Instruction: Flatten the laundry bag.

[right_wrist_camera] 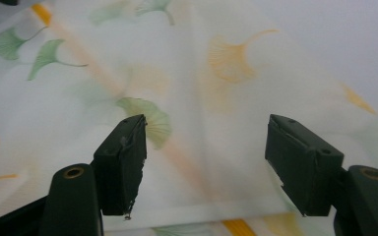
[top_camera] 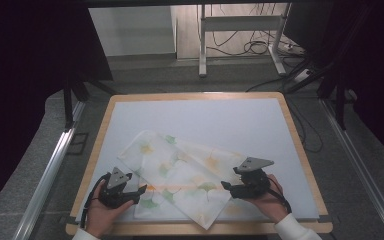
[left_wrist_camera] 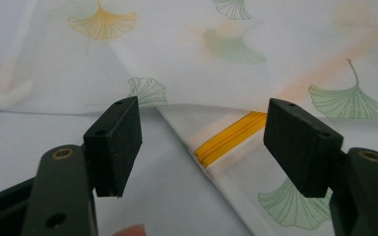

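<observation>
A thin white cloth [top_camera: 180, 175] printed with green and orange ginkgo leaves lies partly folded on the white mat [top_camera: 205, 120], with a bright yellow stripe [left_wrist_camera: 229, 137] showing at a fold. My left gripper [top_camera: 141, 190] is open at the cloth's near left edge; in the left gripper view [left_wrist_camera: 204, 147] its jaws straddle the folded edge and stripe without touching. My right gripper [top_camera: 226, 186] is open at the cloth's near right part; in the right gripper view [right_wrist_camera: 206, 164] its jaws hover just over the cloth [right_wrist_camera: 187, 78], above a folded edge.
The mat covers a wooden-rimmed table [top_camera: 292, 125]. Bare mat stretches behind and to the right of the cloth. Metal rails [top_camera: 50, 170] run along both sides of the table. On the floor beyond stand a white frame [top_camera: 240, 30] and cables [top_camera: 252, 47].
</observation>
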Demonstrator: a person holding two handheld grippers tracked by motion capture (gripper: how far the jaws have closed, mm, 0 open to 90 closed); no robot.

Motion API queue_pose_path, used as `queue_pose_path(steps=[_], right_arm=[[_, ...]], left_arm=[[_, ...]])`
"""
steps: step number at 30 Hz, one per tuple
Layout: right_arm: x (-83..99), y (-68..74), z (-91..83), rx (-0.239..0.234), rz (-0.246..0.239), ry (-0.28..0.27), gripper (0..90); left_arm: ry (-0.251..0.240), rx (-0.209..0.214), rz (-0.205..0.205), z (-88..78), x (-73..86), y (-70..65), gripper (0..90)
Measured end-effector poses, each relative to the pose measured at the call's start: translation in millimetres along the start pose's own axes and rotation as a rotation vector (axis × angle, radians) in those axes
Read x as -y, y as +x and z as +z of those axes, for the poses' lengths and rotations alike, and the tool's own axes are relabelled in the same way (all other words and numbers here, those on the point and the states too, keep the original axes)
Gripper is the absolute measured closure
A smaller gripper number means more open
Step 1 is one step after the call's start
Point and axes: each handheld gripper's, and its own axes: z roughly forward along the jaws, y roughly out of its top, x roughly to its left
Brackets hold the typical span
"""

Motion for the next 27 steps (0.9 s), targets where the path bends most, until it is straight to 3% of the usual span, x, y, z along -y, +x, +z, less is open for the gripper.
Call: queue_pose_path(steps=[14,27], right_arm=[[-20.6,54.3,26.4,-0.127,-0.13,0.066,32.1],[-24.2,82.2,47.1,-0.18,-0.188,0.135,31.5]], left_arm=[[0.016,0.008,0.013,2.9,0.8,0.1,30.5],[0.023,0.012,0.017,5.0,0.4,-1.2,30.4]])
